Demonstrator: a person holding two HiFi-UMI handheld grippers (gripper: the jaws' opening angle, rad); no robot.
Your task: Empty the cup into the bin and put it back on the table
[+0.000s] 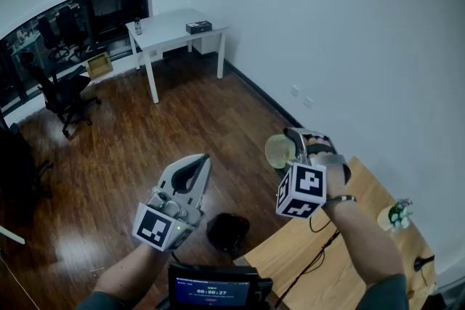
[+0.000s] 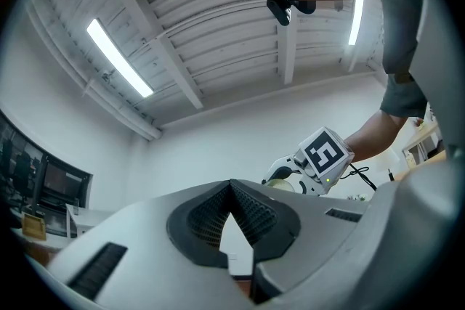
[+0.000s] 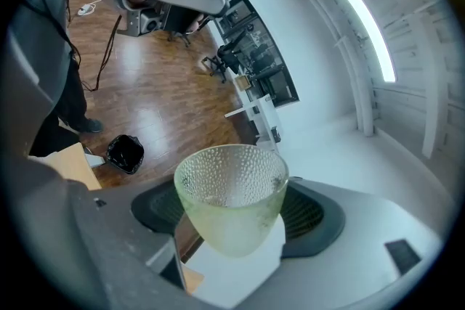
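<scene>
A pale green dimpled glass cup (image 3: 231, 192) sits between the jaws of my right gripper (image 1: 294, 149), which is shut on it. I see nothing inside the cup. In the head view the cup (image 1: 278, 151) hangs in the air over the wooden floor, just beyond the far corner of the wooden table (image 1: 341, 243). The black bin (image 1: 227, 232) stands on the floor below, to the left of the table; the right gripper view shows the bin (image 3: 125, 153) too. My left gripper (image 1: 197, 163) is held up beside it, shut and empty, above the bin's left side.
A small potted plant (image 1: 397, 214) and black cables (image 1: 320, 225) lie on the wooden table. A dark screen (image 1: 211, 292) is at the bottom edge. Far back stand a white table (image 1: 174, 29) and a black office chair (image 1: 64, 94). White wall runs along the right.
</scene>
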